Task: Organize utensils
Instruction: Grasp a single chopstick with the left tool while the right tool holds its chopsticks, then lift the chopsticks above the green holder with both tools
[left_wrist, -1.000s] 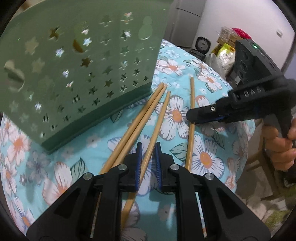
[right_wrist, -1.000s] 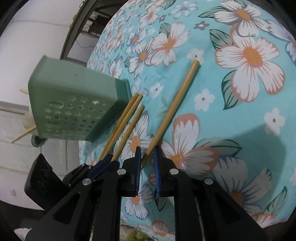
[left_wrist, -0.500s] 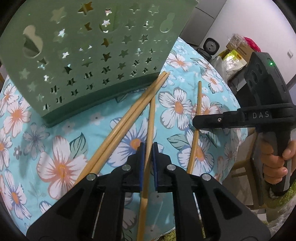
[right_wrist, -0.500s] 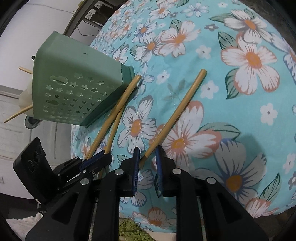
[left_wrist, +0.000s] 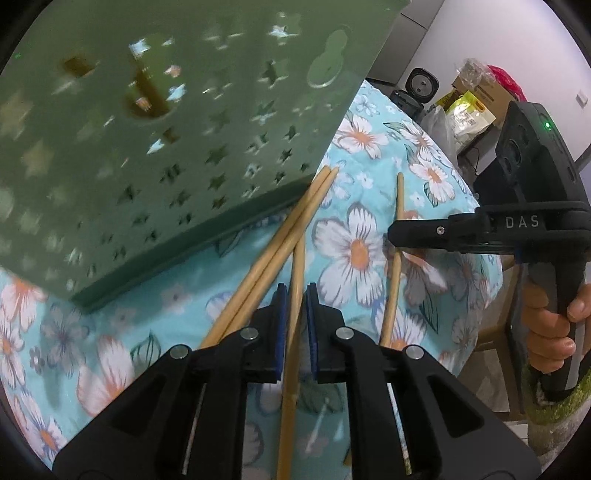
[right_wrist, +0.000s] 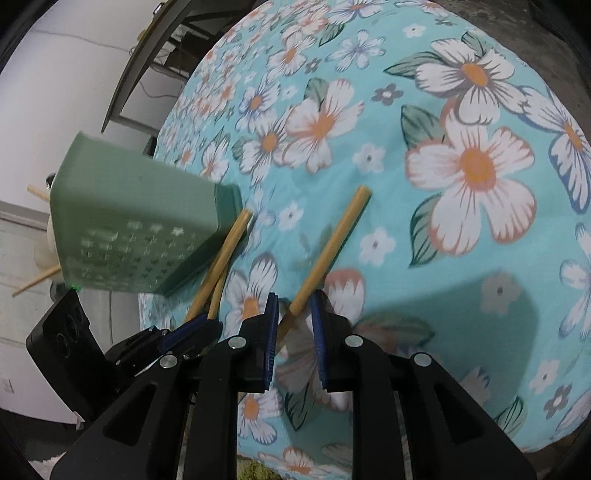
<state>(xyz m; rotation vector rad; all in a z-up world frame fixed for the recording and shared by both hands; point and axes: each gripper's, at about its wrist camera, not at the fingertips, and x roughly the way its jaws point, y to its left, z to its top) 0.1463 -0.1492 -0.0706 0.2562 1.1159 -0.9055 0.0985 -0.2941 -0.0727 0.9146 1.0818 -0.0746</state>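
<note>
**Table inspection: chopsticks and holder on floral cloth**

We note a round table (right_wrist: 461, 280) covered in a turquoise cloth printed with white and orange flowers; a white wall and a dark stand lie behind it. A green holder (left_wrist: 177, 155), pierced with star-shaped holes, stands at the table's edge, with chopstick ends showing out of its far side in the right wrist view.

Four loose chopsticks lie on the cloth. A pair of chopsticks (left_wrist: 280, 240) lies side by side, tips touching the holder's base. A third chopstick (left_wrist: 295, 295) runs between the pads of the left gripper (left_wrist: 294, 325), which is clamped on it; its far end crosses under the pair.

The single chopstick (right_wrist: 328, 251) lies apart from the others. Its near end sits between the pads of the right gripper (right_wrist: 293, 332), whose jaws have just been opening; a visible gap remains on either side, so we record no grip there. A person's hand (left_wrist: 550, 325) holds the right gripper's handle.
</note>
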